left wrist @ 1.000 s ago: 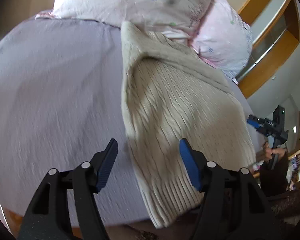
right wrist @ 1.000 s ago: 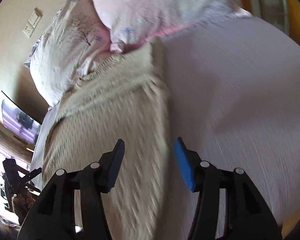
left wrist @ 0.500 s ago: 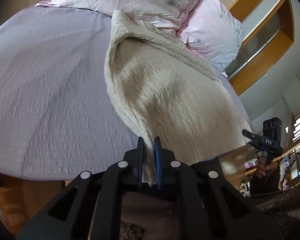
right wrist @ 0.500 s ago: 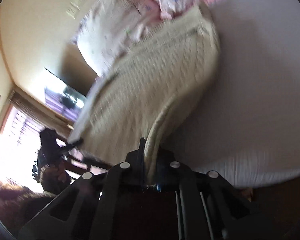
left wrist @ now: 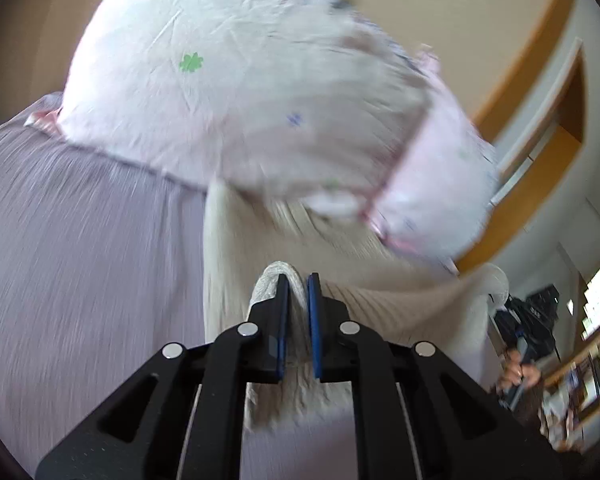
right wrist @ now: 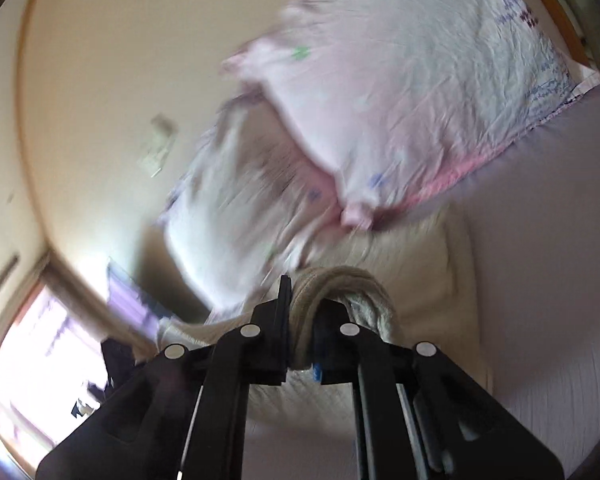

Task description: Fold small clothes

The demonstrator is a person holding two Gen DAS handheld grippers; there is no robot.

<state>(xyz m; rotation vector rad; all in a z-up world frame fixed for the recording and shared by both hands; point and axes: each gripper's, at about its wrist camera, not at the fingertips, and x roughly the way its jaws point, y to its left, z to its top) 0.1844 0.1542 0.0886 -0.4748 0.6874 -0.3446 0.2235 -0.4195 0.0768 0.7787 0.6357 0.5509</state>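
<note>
A cream cable-knit sweater lies on the lilac bed sheet, its far end against the pillows. My left gripper is shut on the sweater's ribbed hem at its left corner, held up over the body. My right gripper is shut on the bunched hem at the other corner, also lifted over the sweater. The hem stretches between the two grippers; the other gripper shows at the right in the left wrist view. Both views are motion-blurred.
Two pale pink flowered pillows lie at the head of the bed, also in the right wrist view. Beige wall behind. A wooden-framed window is at the right; a bright window and dark screen at the left.
Both grippers closed on the sweater's bottom hem, then lifted it and carried it forward toward the pillows, folding the lower part over the upper part.
</note>
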